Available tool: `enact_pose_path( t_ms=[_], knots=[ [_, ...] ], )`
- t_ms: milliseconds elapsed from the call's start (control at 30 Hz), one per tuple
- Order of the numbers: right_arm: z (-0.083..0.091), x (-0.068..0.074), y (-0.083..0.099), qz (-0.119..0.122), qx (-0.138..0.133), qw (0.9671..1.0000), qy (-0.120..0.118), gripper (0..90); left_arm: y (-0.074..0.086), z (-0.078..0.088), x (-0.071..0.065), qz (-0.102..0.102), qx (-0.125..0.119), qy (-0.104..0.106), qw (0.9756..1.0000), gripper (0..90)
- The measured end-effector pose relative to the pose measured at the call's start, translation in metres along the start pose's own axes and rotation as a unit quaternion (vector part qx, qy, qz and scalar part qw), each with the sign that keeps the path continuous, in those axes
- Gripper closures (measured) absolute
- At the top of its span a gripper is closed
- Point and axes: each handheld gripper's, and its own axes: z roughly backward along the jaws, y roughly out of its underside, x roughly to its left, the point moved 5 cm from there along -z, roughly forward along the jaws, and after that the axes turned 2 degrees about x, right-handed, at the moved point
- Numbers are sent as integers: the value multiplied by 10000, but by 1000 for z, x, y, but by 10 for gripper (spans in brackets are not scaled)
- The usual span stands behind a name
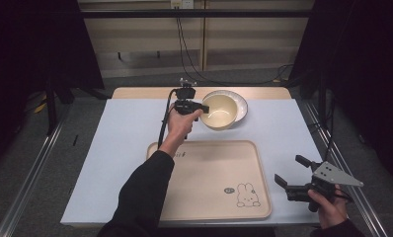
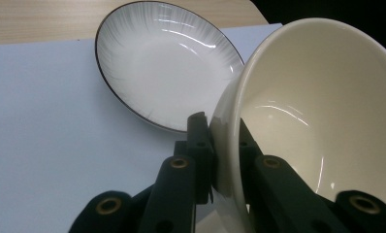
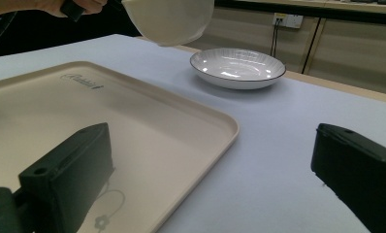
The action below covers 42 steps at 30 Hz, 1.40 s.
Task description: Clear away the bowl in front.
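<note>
The left gripper pinches the cream bowl by its rim, one jaw inside the wall and one outside, and holds it in the air just above the near edge of the striped plate at the far side of the table. The bowl hangs tipped on its side: its mouth faces toward the near right, its base away to the far side, so its axis runs closer to level than upright. A rim pinch like this wants a steady wrist and a slow swing toward the tray, levelling the bowl before it lands flat. Near right, the right gripper waits with jaws spread wide, holding nothing.
</note>
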Motion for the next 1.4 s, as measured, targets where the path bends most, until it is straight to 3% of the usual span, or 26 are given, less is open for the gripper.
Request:
enact_pose_path(
  t_ms=[67,167,300,367,900,1133,1200,1300,1400],
  knots=[
    [0,0,0,6,9,10000,1,10,2,-1,-3,62,-10,94,9999,837],
    [0,0,0,12,14,10000,-6,10,6,-4,-10,-68,57,55,9999,836],
    [0,0,0,13,7,10000,-17,10,13,-8,-20,-51,94,244,9996,836],
    [0,0,0,15,-1,10000,1,10,16,-8,-23,-143,131,219,9996,836],
    [-1,0,0,20,-9,10000,25,10,32,-16,-42,-284,352,363,9983,836],
    [-1,0,0,26,-7,10000,13,10,41,-28,-50,-386,505,405,9972,836],
    [-1,0,0,46,-28,10000,23,10,42,-32,-54,-309,452,429,9976,836],
    [-1,0,0,58,-22,10000,12,10,46,-36,-56,-469,585,413,9963,836],
    [-1,0,0,34,-16,10000,22,10,50,-42,-59,-456,655,476,9957,836]
  ],
)
